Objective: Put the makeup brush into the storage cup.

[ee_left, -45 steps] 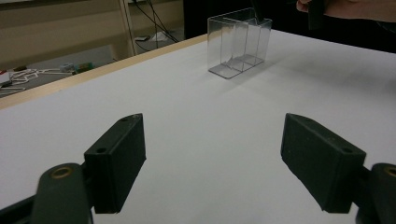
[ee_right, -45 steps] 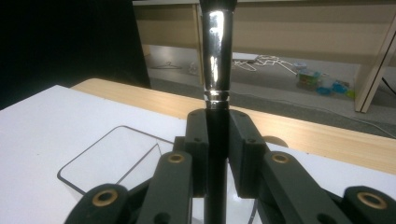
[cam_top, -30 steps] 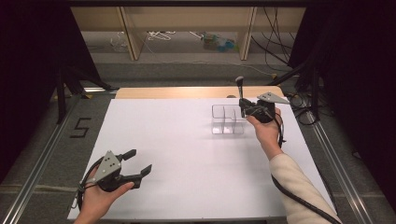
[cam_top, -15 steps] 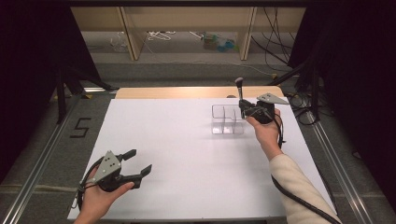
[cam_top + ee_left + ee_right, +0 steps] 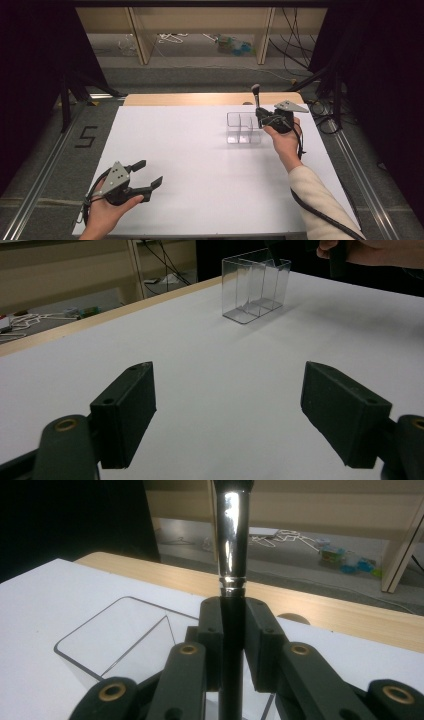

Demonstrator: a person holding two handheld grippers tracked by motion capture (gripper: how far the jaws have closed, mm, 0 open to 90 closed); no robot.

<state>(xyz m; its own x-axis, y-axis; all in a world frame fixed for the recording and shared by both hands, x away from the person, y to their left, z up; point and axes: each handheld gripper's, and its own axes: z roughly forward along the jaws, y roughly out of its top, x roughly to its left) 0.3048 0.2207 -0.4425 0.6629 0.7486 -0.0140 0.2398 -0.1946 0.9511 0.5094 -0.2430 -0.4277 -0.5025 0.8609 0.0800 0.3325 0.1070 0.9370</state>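
At the left, near the front edge of the white tabletop (image 5: 200,165), the left tongs (image 5: 150,172) rest in the person's hand with the jaws spread wide and nothing between them – they wait, well apart from the work. In the left gripper view the same two black jaws stand far from each other over bare tabletop.

Further right stands a clear box (image 5: 244,128) with dividers inside (I count about three compartments, all looking empty). Just beside its right end, the right tongs (image 5: 259,114) are clenched on the dark handle of a makeup brush (image 5: 256,96), which they hold upright, the bristle end up. In the right gripper view the silver collar of the brush rises straight above the closed jaws, and the box lies below and to the left.

I judge that the step in hand is carrying the brush to the box. The next move calls for bringing the handle over one compartment, lowering it straight down – without pushing the light box – and only then releasing.
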